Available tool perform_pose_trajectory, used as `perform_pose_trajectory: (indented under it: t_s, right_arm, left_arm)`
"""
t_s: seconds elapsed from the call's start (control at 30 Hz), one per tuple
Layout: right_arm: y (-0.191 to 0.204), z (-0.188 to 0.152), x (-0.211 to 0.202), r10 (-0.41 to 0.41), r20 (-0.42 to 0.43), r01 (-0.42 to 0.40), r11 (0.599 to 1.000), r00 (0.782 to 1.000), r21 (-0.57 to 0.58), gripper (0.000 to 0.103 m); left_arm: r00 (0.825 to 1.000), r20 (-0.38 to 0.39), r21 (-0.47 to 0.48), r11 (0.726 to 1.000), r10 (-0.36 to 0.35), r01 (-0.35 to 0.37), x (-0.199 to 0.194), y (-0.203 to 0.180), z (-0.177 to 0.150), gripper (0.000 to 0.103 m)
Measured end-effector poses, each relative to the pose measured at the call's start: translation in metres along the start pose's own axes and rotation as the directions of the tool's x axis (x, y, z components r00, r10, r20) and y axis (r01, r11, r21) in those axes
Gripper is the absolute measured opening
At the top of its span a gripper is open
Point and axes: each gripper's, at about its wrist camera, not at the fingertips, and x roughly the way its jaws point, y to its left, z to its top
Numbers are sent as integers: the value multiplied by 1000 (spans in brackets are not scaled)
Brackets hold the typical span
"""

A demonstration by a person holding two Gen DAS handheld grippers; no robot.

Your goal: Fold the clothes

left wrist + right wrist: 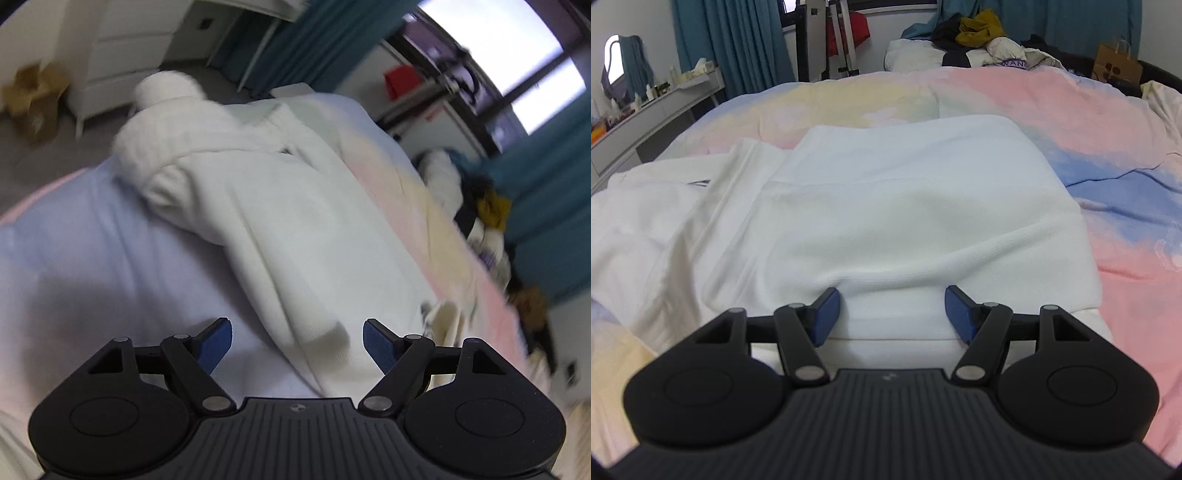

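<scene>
A white knit sweater [280,206] lies on the pastel bedspread [74,258], its ribbed sleeve [159,133] bunched at the far end. My left gripper [297,345] is open and empty just above the sweater's near edge. In the right wrist view the same sweater [905,206] lies partly folded, one panel laid over the body. My right gripper [892,312] is open, its blue pads either side of the sweater's near folded edge, low against the cloth.
A pile of other clothes [982,40] sits at the bed's far end beside a brown paper bag [1115,64]. A white dresser [125,55] and cardboard box [35,96] stand on the floor. A desk [653,107] and teal curtains [738,40] lie left.
</scene>
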Motion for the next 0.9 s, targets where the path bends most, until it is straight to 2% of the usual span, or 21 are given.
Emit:
perform_pose_trajectory:
  t_s: [0.2, 0.33, 0.43, 0.57, 0.67, 0.73, 0.8, 0.87, 0.9]
  right_arm:
    - [-9, 1, -10, 67, 23, -69, 992, 997, 105, 66]
    - [2, -8, 0, 21, 25, -23, 996, 999, 83, 66]
    - [15, -11, -2, -21, 36, 20, 999, 999, 39, 66]
    - [16, -10, -3, -12, 33, 11, 999, 999, 40, 66]
    - [14, -8, -5, -17, 53, 14, 998, 998, 53, 66]
    - [14, -7, -12, -26, 97, 19, 998, 995, 68, 65]
    - [15, -4, -28, -40, 205, 27, 997, 978, 67, 65]
    - [18, -1, -31, -46, 230, 36, 998, 972, 50, 65]
    - [19, -3, -26, -39, 201, 29, 998, 979, 53, 65]
  left_arm:
    - [999, 40, -139, 989, -37, 42, -6, 30, 11, 85]
    - [993, 53, -229, 966, -109, 118, -3, 50, 15, 85]
    - [986, 73, -229, 960, -150, 163, 2, 54, 18, 85]
    - [981, 91, -242, 951, -173, 190, 18, 55, 23, 85]
    - [985, 116, -257, 953, -131, 157, 29, 60, 28, 82]
    - [979, 173, -307, 938, -110, 160, 30, 70, 33, 79]
    - [968, 228, -360, 914, -107, 186, 30, 81, 38, 79]
    - [959, 248, -391, 891, -141, 232, 33, 89, 43, 79]
    - [958, 251, -395, 888, -142, 235, 34, 92, 44, 78]
